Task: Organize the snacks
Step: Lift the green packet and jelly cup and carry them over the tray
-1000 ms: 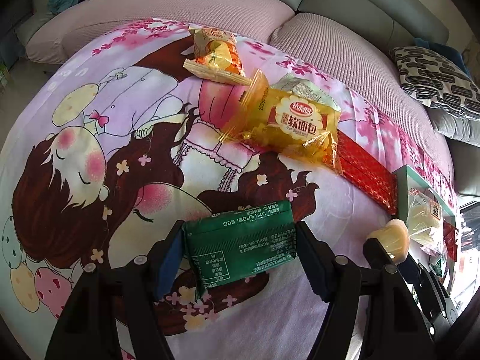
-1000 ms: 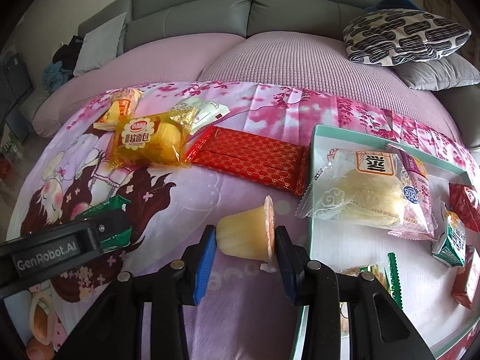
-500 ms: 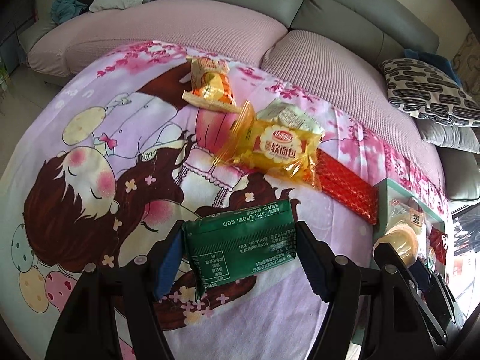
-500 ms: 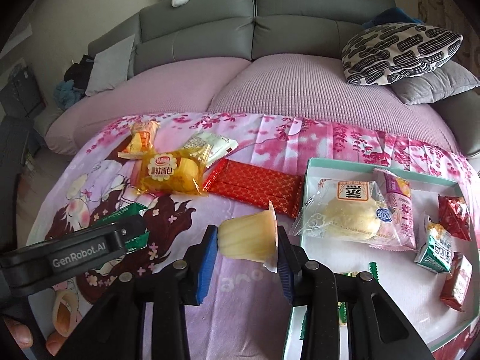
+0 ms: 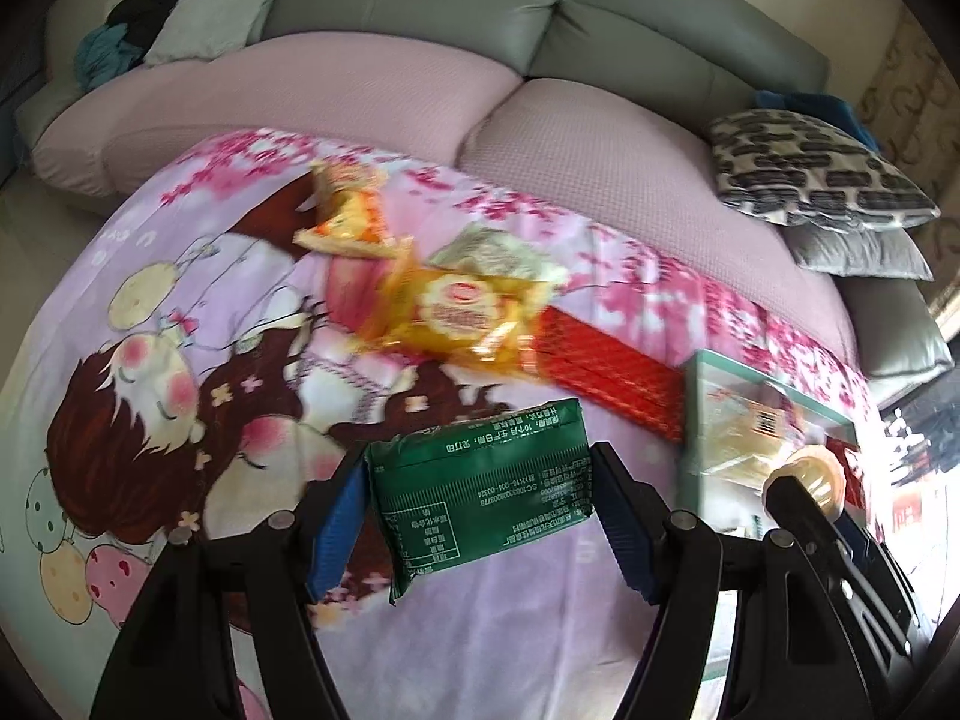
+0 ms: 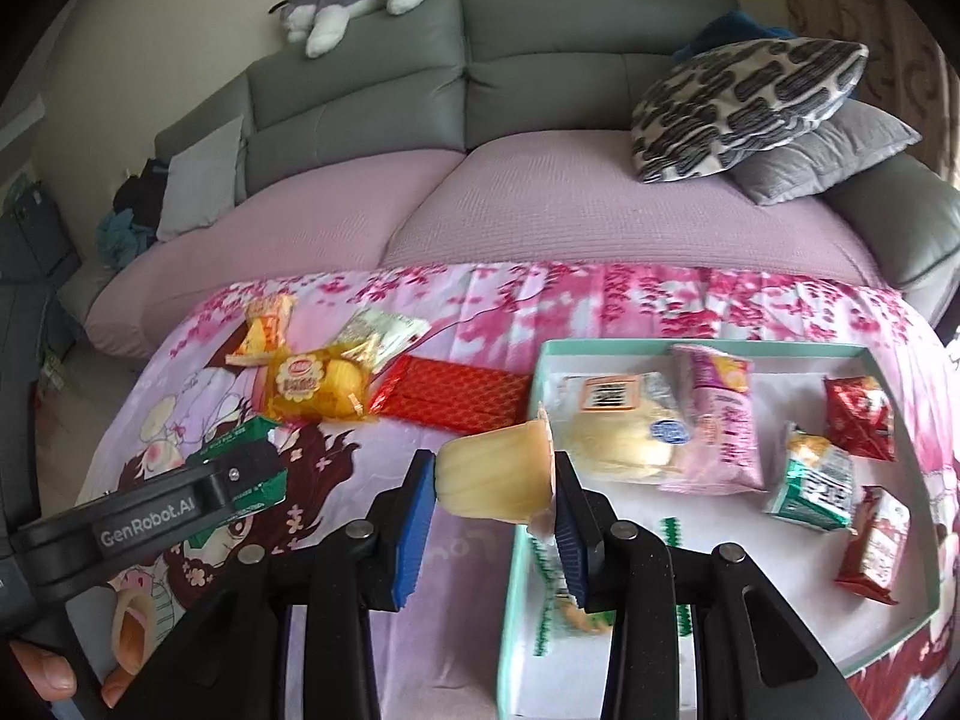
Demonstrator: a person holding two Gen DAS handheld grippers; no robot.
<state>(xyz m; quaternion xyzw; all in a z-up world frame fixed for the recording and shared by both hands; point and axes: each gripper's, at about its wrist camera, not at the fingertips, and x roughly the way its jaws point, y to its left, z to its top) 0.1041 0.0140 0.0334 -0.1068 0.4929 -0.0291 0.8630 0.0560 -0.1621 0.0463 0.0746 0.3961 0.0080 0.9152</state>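
Plainly, with the left gripper (image 5: 480,507) clamped on the flat green foil snack packet (image 5: 480,486) and the right gripper (image 6: 493,501) on the yellow plastic jelly cup (image 6: 498,471), both above the pink printed cloth (image 6: 456,312), the slick cup could squirt free short of the mint-green cardboard tray (image 6: 873,360) at three o'clock.

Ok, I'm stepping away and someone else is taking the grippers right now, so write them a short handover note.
Left gripper: shut on the green packet, lifted clear of the cartoon cloth.
Right gripper: shut on the jelly cup, held at the near left edge of the teal tray.
Done: the tray already holds a wrapped bun, a pink packet, two red packets and a green-and-white one.
Left: place both held snacks in the tray, then collect the orange packet, white packet, yellow bread bag and red packet lying on the cloth.
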